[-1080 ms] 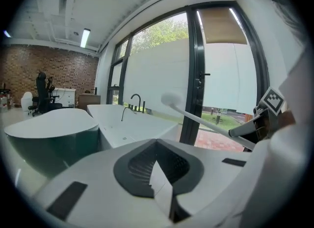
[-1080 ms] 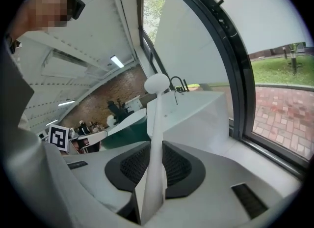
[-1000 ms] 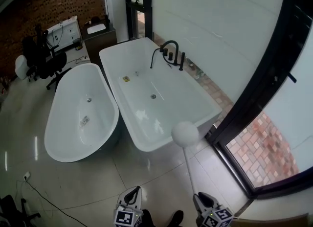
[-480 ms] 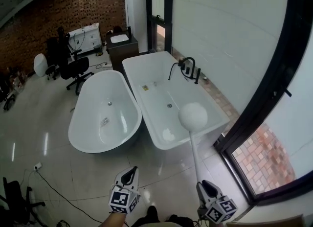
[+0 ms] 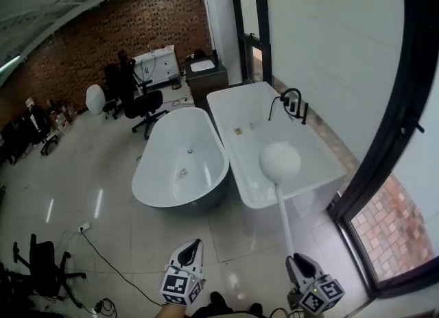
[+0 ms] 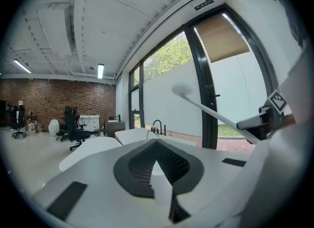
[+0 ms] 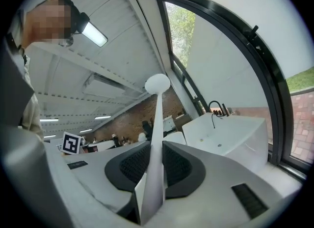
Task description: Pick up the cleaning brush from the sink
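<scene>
The pale glossy floor (image 5: 82, 200) takes the whole left and lower part of the head view, and this is the widest free room for moving. A brick wall (image 5: 89, 29) closes it at the upper left. A thick black window frame (image 5: 396, 152) runs down the right edge, with a white wall (image 5: 329, 42) behind it at the upper right.

In the middle stand two white bathtubs. The rectangular bathtub (image 5: 330, 173) lies along the white wall, and the oval bathtub (image 5: 145, 188) is just beside it on the left, with only a narrow gap between their rims. The passage between the rectangular bathtub and the window frame, at the right, is also narrow. An office chair (image 5: 144, 104) stands near the far end of the oval bathtub, another chair (image 5: 40, 263) is at the lower left corner, and a cable (image 5: 113, 268) lies on the floor there. A black tap (image 5: 291, 104) sits on the far rim of the rectangular bathtub.

The cleaning brush (image 5: 282, 221) is in the air, out of the bathtubs. Its long thin handle goes almost straight up the frame, leaning a little left, and its round white head (image 5: 279, 161) shows over the near end of the rectangular bathtub.

The right gripper (image 5: 300, 263), at the lower right, has its jaws pressed tight on the lower end of the handle. The left gripper (image 5: 193, 247), at the lower middle, has its jaws together with nothing between them.
</scene>
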